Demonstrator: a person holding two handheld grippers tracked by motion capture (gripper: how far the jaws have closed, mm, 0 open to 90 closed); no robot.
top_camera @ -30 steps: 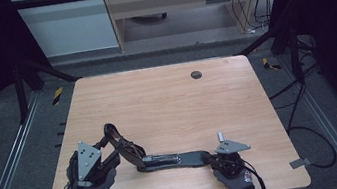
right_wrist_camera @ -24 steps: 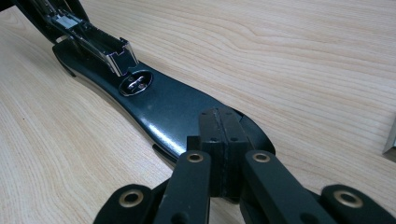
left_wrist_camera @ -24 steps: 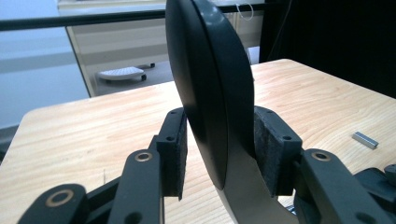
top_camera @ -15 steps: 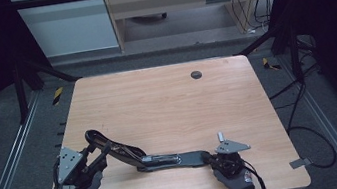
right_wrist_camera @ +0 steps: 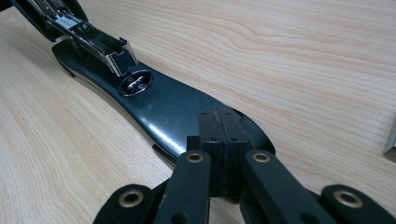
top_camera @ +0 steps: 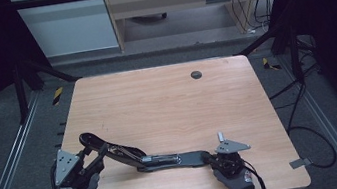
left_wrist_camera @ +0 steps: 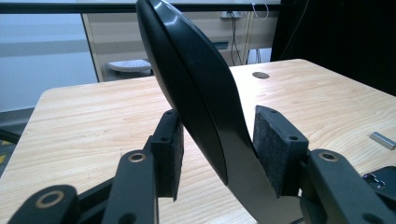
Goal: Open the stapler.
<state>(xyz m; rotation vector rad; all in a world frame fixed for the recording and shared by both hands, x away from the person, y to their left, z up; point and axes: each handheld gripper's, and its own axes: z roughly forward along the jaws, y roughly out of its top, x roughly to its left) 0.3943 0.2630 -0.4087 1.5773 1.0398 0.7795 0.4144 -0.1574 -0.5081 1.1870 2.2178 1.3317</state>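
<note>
A long black stapler lies swung open on the wooden table (top_camera: 158,106). Its base (top_camera: 176,160) rests flat, and its top handle (top_camera: 93,141) rises to the left. My left gripper (top_camera: 88,159) straddles that handle (left_wrist_camera: 196,84). Its jaws have just been opening; the left pad (left_wrist_camera: 169,149) stands clear of the handle and the right pad (left_wrist_camera: 275,140) sits next to it. My right gripper (top_camera: 211,158) is shut, pads together, tips down on the near end of the base (right_wrist_camera: 163,102). The chrome staple channel (right_wrist_camera: 93,39) lies open above the anvil.
A small metal bar (left_wrist_camera: 383,139) lies on the table near the right gripper. A dark round grommet (top_camera: 196,74) sits near the table's far edge. The near table edge is just below both hands. Cables trail on the floor at the right.
My left gripper has moved left toward the near-left corner, and the stapler's handle has swung out and lower with it. The right gripper and the base have stayed put.
</note>
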